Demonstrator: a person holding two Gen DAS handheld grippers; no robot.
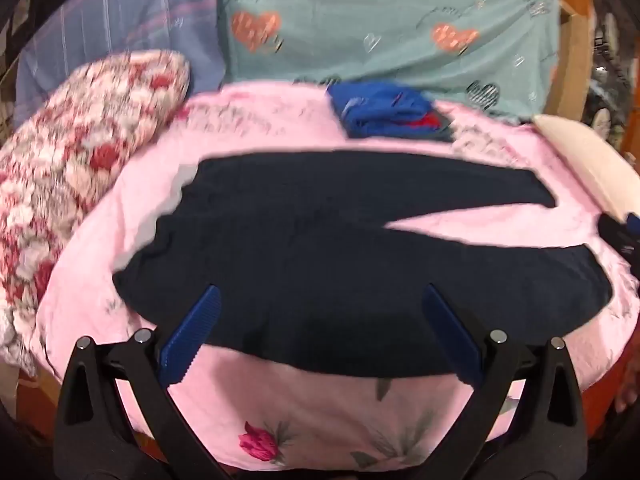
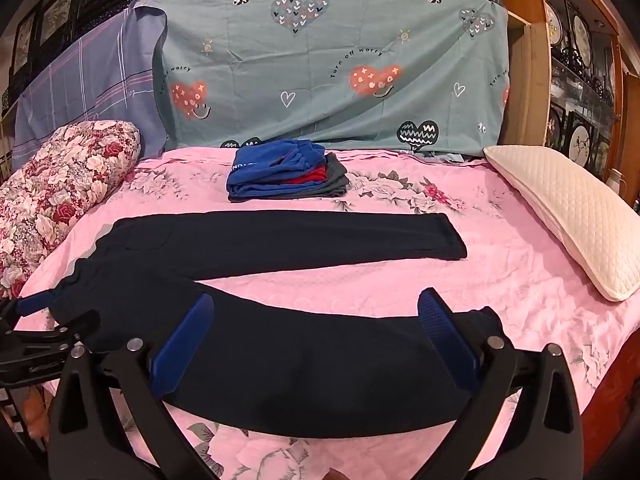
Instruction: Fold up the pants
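Observation:
Dark navy pants (image 2: 280,344) lie flat on the pink floral bedsheet (image 2: 520,280), waist to the left, the two legs spread in a V toward the right. They also show in the left wrist view (image 1: 320,240). My left gripper (image 1: 320,300) is open and empty, hovering over the near waist and hip area. My right gripper (image 2: 316,308) is open and empty above the near leg. The left gripper also shows at the left edge of the right wrist view (image 2: 36,320), and the right gripper at the right edge of the left wrist view (image 1: 620,232).
A stack of folded clothes, blue on top (image 2: 280,170), sits behind the pants. A floral quilt roll (image 2: 60,192) lies at the left and a white pillow (image 2: 568,212) at the right. A teal heart-print sheet (image 2: 340,60) hangs behind the bed.

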